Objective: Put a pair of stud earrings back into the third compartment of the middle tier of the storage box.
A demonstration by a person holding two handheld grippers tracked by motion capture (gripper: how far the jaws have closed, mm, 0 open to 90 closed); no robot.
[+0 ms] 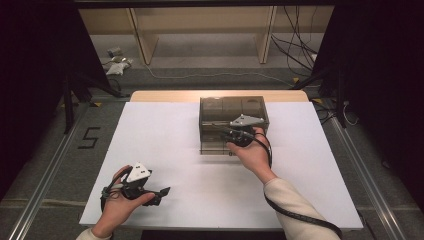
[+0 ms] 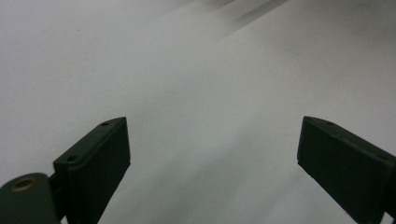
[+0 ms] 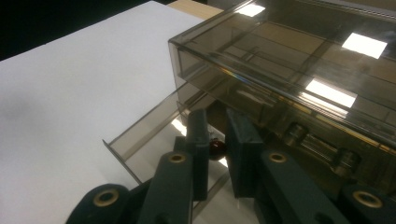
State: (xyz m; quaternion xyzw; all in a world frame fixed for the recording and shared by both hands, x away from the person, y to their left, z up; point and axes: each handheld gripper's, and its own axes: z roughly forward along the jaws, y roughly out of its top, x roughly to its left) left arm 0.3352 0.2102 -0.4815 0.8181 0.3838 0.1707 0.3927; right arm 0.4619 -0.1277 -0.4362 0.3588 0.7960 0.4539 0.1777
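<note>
A smoke-tinted clear drawer box [image 1: 232, 107] [image 3: 299, 60] stands on the white table top [image 1: 165, 140] right of the middle. Its lower drawer [image 3: 140, 135] is pulled out toward me. My right gripper [image 1: 225, 135] [image 3: 218, 135] hovers over that open drawer at the box's front, its jaws close together on a small dark red round piece [image 3: 217, 149]. Near the front left corner of the table my left gripper [image 1: 161, 195] [image 2: 212, 154] rests low, jaws wide apart with just white surface between them.
Wooden table edge [image 1: 215, 95] shows behind the box. Black cables [image 1: 295, 55] and small items [image 1: 117, 62] lie on the floor beyond it. Metal rails [image 1: 45, 170] run along both sides. White surface stretches left of the box.
</note>
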